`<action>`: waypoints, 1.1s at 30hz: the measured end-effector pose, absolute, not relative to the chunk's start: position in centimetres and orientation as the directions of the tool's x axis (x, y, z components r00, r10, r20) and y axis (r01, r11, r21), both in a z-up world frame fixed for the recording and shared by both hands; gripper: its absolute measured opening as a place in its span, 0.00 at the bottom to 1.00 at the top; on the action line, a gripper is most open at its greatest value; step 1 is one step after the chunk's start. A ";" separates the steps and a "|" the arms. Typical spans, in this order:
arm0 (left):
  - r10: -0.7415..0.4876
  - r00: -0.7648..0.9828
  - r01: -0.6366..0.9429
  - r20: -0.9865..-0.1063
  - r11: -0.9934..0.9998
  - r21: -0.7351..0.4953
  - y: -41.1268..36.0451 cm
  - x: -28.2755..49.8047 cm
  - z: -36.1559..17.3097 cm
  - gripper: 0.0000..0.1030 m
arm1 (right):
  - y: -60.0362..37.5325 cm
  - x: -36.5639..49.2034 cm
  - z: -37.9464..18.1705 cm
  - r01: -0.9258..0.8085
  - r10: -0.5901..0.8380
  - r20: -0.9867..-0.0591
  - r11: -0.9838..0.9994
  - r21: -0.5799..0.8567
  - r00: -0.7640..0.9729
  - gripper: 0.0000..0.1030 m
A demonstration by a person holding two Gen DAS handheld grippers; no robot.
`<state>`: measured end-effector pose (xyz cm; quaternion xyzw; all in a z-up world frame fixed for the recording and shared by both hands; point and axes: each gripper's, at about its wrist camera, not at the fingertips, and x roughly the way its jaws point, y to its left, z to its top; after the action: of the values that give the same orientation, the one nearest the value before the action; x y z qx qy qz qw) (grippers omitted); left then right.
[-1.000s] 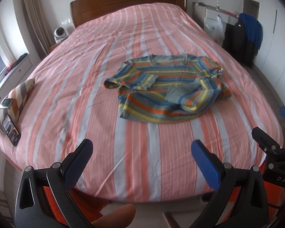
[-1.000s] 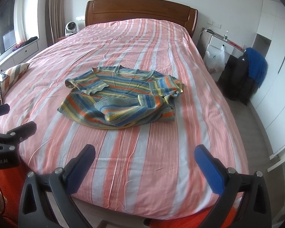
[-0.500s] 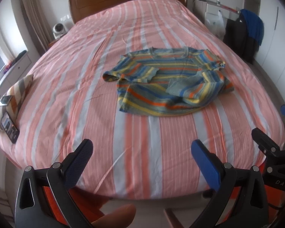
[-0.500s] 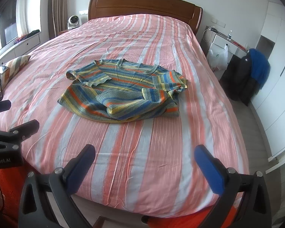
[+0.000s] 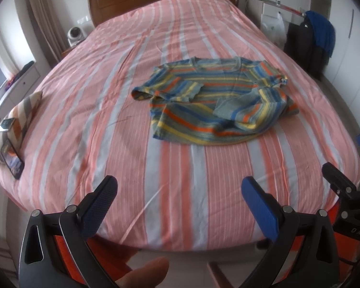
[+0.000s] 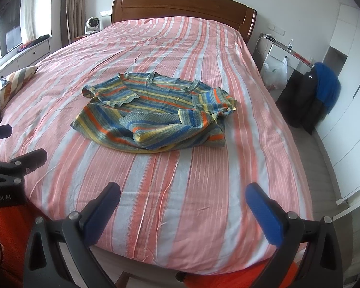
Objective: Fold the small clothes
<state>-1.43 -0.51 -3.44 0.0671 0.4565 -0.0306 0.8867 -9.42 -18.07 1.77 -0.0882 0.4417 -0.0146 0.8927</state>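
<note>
A small knit sweater (image 5: 213, 100) with blue, yellow, orange and green stripes lies on the pink-striped bed (image 5: 108, 110), both sleeves folded in over its front. It also shows in the right wrist view (image 6: 156, 115). My left gripper (image 5: 178, 194) is open and empty, held near the bed's foot edge, well short of the sweater. My right gripper (image 6: 182, 199) is open and empty too, at the foot edge to the right. The right gripper's body shows at the right edge of the left wrist view.
A striped cushion (image 5: 19, 120) and a phone (image 5: 12, 160) lie at the bed's left edge. A wooden headboard (image 6: 180, 7) stands at the far end. A chair with dark and blue clothes (image 6: 312, 96) and white cabinets stand to the right.
Both grippers have moved a little closer to the bed and the view has tilted slightly; the sweater has not moved. Both stay open.
</note>
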 end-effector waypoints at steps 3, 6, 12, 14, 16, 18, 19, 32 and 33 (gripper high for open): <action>0.017 0.578 0.083 -0.816 0.993 0.079 0.7 -0.9 -3.6 1.00 | -18.2 -9.4 1.8 -0.046 -0.097 -0.781 0.986 -0.159 0.617 1.00; 0.013 0.569 0.065 -0.822 0.996 0.061 2.0 -0.2 -3.9 1.00 | -18.6 -9.2 1.8 -0.055 -0.064 -0.777 0.990 -0.127 0.627 1.00; 0.012 0.553 0.065 -0.833 0.996 0.057 4.7 3.8 -5.5 0.99 | -21.5 -4.2 0.4 -0.168 0.083 -0.745 0.985 -0.040 0.662 1.00; 0.003 0.539 0.038 -0.842 0.999 0.027 5.8 4.3 -6.0 0.99 | -22.5 -0.4 -0.7 -0.198 0.099 -0.750 0.979 -0.043 0.654 1.00; -0.032 0.528 0.012 -0.848 0.999 -0.030 6.7 3.9 -6.2 0.99 | -23.7 4.9 -2.3 -0.217 0.122 -0.780 0.976 -0.017 0.614 0.99; -0.058 0.515 0.007 -0.855 0.998 -0.063 7.1 3.2 -6.7 0.99 | -23.8 8.9 -4.0 -0.249 0.135 -0.811 0.968 -0.013 0.569 0.99; -0.055 0.508 0.005 -0.860 0.998 -0.061 7.2 2.8 -7.0 0.99 | -23.7 10.6 -5.0 -0.257 0.120 -0.834 0.966 -0.027 0.539 0.99; -0.021 0.467 -0.054 -0.884 0.997 -0.052 9.7 1.4 -9.2 0.99 | -28.1 -2.0 -6.9 -0.423 0.236 -0.882 0.905 0.047 0.407 0.06; -0.028 0.462 -0.052 -0.886 0.997 -0.059 9.5 1.6 -9.4 0.99 | -29.6 -3.7 -7.6 -0.389 0.227 -0.887 0.919 0.059 0.402 0.07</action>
<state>1.58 9.53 -9.40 -0.0385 0.5185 0.0069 0.8542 -3.71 -29.65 -7.58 -0.0786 0.5147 0.1850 0.8335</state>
